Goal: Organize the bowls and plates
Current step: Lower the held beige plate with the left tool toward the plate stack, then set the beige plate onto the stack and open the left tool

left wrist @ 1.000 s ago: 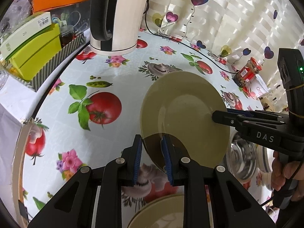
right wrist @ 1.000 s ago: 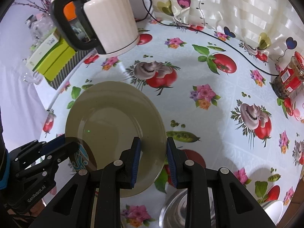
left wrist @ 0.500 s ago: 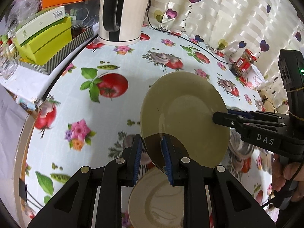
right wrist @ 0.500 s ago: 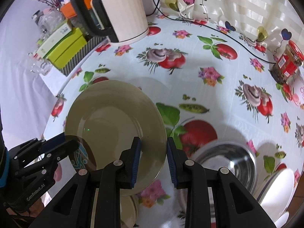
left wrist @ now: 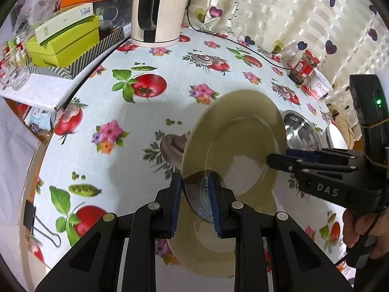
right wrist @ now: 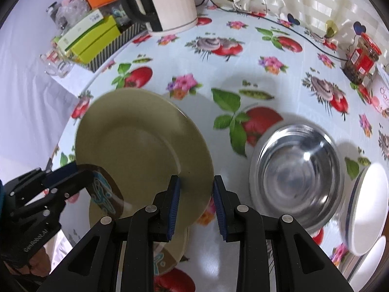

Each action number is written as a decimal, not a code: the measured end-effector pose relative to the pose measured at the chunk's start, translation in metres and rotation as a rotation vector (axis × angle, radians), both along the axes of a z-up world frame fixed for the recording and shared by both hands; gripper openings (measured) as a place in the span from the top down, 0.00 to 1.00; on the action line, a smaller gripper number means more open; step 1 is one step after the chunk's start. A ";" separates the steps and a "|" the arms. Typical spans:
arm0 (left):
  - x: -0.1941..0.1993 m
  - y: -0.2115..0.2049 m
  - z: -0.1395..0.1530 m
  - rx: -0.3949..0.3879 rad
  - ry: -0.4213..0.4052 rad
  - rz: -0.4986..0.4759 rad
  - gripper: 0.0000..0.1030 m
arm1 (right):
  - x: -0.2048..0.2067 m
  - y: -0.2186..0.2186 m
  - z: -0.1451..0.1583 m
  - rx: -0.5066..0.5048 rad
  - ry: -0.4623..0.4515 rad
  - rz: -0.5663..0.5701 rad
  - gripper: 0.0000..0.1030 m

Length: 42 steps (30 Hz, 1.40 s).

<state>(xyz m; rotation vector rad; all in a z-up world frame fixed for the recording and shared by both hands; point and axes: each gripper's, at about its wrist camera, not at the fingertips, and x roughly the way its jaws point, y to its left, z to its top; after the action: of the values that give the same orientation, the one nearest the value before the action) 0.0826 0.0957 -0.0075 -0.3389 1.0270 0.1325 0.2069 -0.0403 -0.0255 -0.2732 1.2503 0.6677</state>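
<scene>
An olive-green plate (left wrist: 238,143) is held in the air between both grippers, tilted, above a second olive plate (left wrist: 206,245) lying on the table. My left gripper (left wrist: 194,194) is shut on the plate's near rim. My right gripper (right wrist: 195,199) is shut on the opposite rim of the same plate (right wrist: 141,146); it shows in the left wrist view (left wrist: 274,159) at the plate's right edge. The lower plate also shows in the right wrist view (right wrist: 170,245). A steel bowl (right wrist: 296,172) stands to the right, and a white bowl (right wrist: 367,206) beyond it.
A white electric kettle (left wrist: 158,12) stands at the back of the floral tablecloth, its cord running right. Green boxes (left wrist: 65,39) sit on a striped tray at the left. A red-lidded jar (right wrist: 362,58) and a white cup (right wrist: 381,92) stand at the far right.
Both grippers have carried the plate back toward the near table edge and lower, over the second plate. The steel bowl and white bowl have come into view on the right.
</scene>
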 end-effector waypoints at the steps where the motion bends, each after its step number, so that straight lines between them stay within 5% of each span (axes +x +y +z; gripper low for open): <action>1: -0.003 -0.001 -0.001 0.003 0.001 0.001 0.77 | -0.003 -0.001 -0.002 -0.003 0.003 0.000 0.74; 27: -0.035 -0.002 -0.032 -0.031 0.053 0.033 0.77 | -0.041 0.000 -0.022 -0.017 0.030 0.041 0.73; 42: -0.047 -0.008 -0.033 -0.022 0.036 0.056 0.77 | -0.057 -0.001 -0.025 -0.043 -0.027 0.073 0.71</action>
<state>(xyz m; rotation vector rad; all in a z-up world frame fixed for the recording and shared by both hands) 0.0357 0.0879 -0.0405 -0.3873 1.0555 0.1785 0.1494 -0.0412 -0.0510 -0.3643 1.2345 0.6979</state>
